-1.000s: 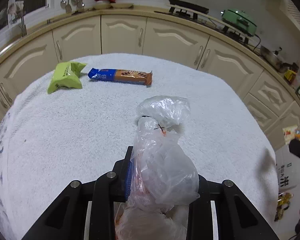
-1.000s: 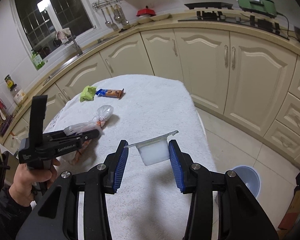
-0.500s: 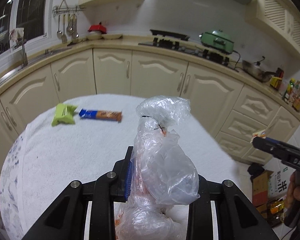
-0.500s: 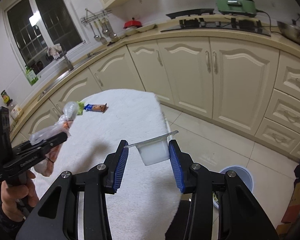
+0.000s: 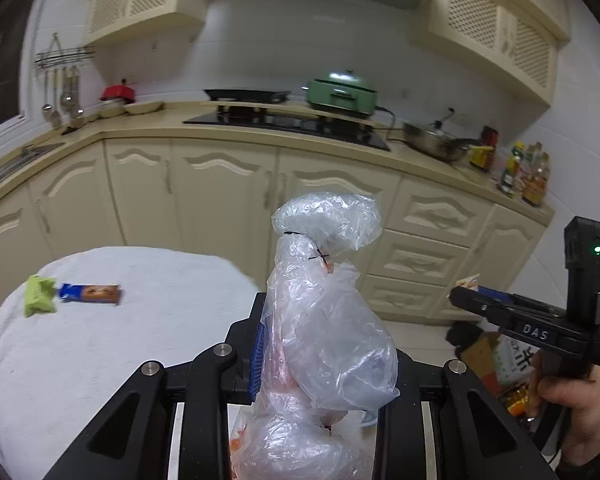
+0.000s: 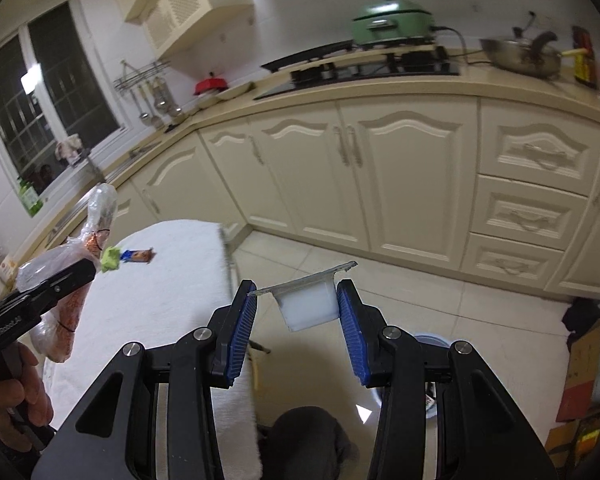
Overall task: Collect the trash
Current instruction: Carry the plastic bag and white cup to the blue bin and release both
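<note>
My left gripper (image 5: 324, 344) is shut on a knotted clear plastic bag (image 5: 328, 320) with orange scraps inside; the bag stands up between the blue pads and hides the right one. My right gripper (image 6: 296, 312) is shut on a small white plastic cup (image 6: 309, 307) with a peeled foil lid, held above the floor tiles. In the right wrist view the left gripper (image 6: 66, 280) and the bag (image 6: 94, 216) show at the left edge. A green wrapper (image 5: 39, 295) and a blue-brown biscuit pack (image 5: 92, 293) lie on the white towel-covered table (image 5: 100, 360).
A small round bin (image 6: 430, 340) sits on the floor behind my right finger. Cream kitchen cabinets (image 6: 380, 184) run along the back. Cardboard boxes (image 6: 592, 368) stand on the floor at the right. The right hand gripper (image 5: 540, 320) appears at the right in the left wrist view.
Both grippers have lifted and swung to the right, away from the table toward the floor and cabinets. The table has slid to the left in both views. Each grip is unchanged.
</note>
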`<action>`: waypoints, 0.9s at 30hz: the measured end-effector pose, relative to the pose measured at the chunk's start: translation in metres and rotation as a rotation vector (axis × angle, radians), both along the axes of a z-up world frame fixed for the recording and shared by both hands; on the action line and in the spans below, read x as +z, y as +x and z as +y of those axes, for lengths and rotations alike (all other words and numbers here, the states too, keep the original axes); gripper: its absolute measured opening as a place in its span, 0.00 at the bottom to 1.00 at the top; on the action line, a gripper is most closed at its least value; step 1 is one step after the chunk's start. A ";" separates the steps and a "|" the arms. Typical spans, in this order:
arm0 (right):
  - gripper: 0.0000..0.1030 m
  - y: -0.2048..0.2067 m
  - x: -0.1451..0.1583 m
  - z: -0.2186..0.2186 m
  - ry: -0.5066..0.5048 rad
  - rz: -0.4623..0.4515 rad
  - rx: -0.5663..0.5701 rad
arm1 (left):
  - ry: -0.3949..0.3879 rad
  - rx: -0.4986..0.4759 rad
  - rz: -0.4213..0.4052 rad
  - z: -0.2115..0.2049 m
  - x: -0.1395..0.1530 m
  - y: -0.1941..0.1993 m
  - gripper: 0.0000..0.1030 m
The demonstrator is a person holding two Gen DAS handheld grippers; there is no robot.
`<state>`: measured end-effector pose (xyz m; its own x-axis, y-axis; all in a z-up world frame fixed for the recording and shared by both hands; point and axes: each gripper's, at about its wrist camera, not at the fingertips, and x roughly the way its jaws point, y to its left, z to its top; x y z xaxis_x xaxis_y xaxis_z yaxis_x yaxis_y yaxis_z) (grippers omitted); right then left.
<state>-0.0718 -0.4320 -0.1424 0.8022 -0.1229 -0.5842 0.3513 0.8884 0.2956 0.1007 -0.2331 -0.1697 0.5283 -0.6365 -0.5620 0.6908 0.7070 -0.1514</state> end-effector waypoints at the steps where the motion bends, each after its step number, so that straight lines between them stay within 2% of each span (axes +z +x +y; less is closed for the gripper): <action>1: 0.41 -0.005 -0.002 -0.007 0.006 0.001 -0.016 | 0.000 -0.019 0.010 -0.008 -0.002 0.001 0.27; 4: 0.41 -0.018 -0.009 -0.027 0.021 0.012 -0.064 | 0.005 -0.069 0.038 -0.030 -0.010 0.000 0.27; 10: 0.41 -0.031 -0.040 -0.070 0.069 0.066 -0.142 | 0.050 -0.144 0.150 -0.080 -0.035 0.012 0.27; 18: 0.41 -0.025 -0.105 -0.122 0.181 0.160 -0.198 | 0.178 -0.222 0.279 -0.165 -0.075 0.031 0.26; 25: 0.41 -0.009 -0.158 -0.159 0.267 0.234 -0.222 | 0.313 -0.248 0.406 -0.235 -0.129 0.069 0.24; 27: 0.43 -0.002 -0.177 -0.169 0.286 0.268 -0.236 | 0.374 -0.257 0.434 -0.256 -0.142 0.077 0.31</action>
